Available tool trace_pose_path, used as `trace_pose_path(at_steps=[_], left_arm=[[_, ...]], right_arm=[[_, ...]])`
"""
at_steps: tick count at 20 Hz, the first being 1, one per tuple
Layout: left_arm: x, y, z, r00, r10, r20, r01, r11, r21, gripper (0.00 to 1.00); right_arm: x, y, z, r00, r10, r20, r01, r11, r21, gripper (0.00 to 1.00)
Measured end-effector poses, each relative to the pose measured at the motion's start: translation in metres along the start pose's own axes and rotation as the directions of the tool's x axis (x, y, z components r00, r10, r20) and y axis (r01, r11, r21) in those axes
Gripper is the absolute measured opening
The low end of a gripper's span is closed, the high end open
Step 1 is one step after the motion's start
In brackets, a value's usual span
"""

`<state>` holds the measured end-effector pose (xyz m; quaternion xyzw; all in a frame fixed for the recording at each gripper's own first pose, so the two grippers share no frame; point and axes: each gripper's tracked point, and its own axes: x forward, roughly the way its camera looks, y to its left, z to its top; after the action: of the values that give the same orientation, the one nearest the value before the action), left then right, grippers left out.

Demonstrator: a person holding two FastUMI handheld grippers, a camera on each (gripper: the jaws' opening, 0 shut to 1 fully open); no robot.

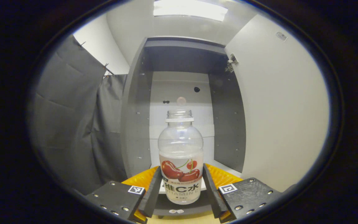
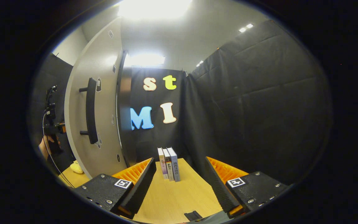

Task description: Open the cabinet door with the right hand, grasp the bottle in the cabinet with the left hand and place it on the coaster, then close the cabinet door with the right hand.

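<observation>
In the left gripper view a clear bottle (image 1: 181,161) with no cap and a cherry label stands upright at the front of the open grey cabinet (image 1: 135,124), just above its floor. My left gripper (image 1: 181,174) is shut on the bottle, one finger pressing each side of the label. The white cabinet door (image 1: 278,109) is swung wide open on the right. In the right gripper view my right gripper (image 2: 180,168) hangs open over the wooden table (image 2: 166,199) with nothing between its fingers. The door's outer face with its black bar handle (image 2: 90,112) lies to its left.
Three books (image 2: 168,168) stand upright at the table's far edge ahead of the right gripper. A pale yellow object (image 2: 76,168) lies on the table beyond the door, near a hand (image 2: 47,146) and a cable. A small dark item (image 2: 193,215) lies close below.
</observation>
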<state>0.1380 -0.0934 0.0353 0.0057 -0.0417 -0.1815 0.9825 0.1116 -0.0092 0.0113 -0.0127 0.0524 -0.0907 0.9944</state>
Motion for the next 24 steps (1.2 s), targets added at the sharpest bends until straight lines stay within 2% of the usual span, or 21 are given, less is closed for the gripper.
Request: trace_pose_path(at_steps=[3, 13, 24], left_arm=[[-0.025, 0.009, -0.002, 1.0, 0.027, 0.0, -0.027, 1.0, 0.004, 0.71], [-0.102, 0.019, -0.004, 0.997, 0.081, 0.001, -0.081, 0.996, 0.04, 0.72], [-0.173, 0.028, -0.05, 0.995, 0.089, -0.04, -0.087, 0.995, 0.046, 0.71]], right_arm=[[-0.005, 0.0, 0.001, 0.999, 0.032, 0.006, -0.032, 0.999, -0.012, 0.95], [-0.031, 0.002, -0.005, 0.994, 0.109, 0.011, -0.109, 0.994, -0.015, 0.95], [-0.048, 0.018, -0.019, 0.985, 0.167, 0.041, -0.167, 0.986, 0.001, 0.95]])
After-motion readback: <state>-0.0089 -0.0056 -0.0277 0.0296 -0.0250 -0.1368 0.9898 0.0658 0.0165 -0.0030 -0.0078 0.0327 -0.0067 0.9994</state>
